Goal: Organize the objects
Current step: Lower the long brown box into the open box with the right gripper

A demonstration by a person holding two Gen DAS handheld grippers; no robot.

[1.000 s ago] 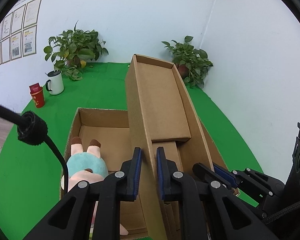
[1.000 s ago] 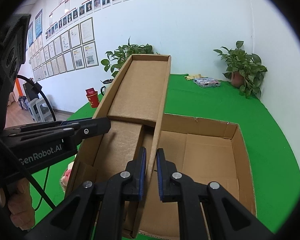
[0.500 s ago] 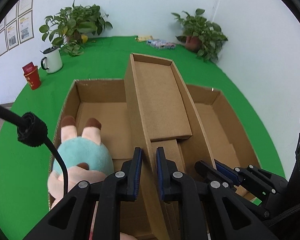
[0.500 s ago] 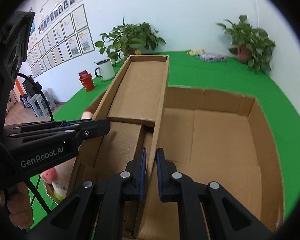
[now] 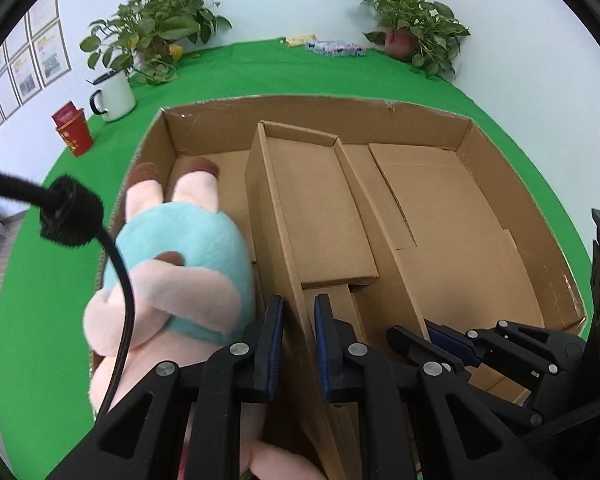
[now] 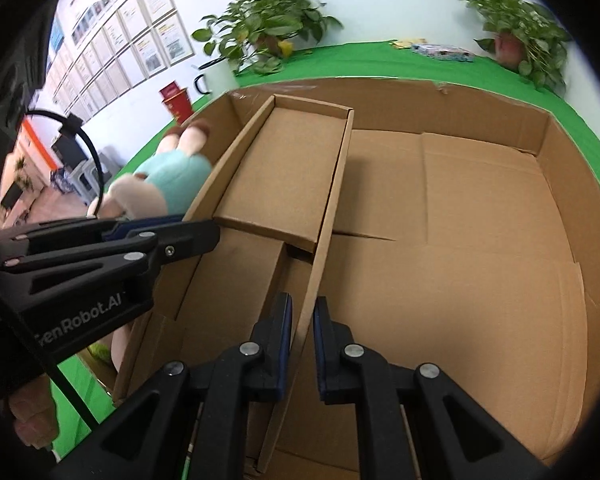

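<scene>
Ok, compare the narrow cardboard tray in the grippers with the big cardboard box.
The narrow cardboard tray is long and slim; the big cardboard box is far wider. The tray is clamped by left gripper and right gripper; the box lies ungripped, holding a plush toy. Both are open-topped brown cardboard.

Narrow cardboard tray (image 5: 320, 216) inside big carton (image 5: 500, 160)

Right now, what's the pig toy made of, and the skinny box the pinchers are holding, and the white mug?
The pig toy looks like soft plush: fuzzy pink and teal fabric, rounded and squishy. The skinny box looks like plain brown corrugated cardboard, matte, with folded flaps and raw edges. The white mug is probably enamelled metal or ceramic: smooth, slightly glossy, with a dark rim and handle; the look leaves that open.
</scene>
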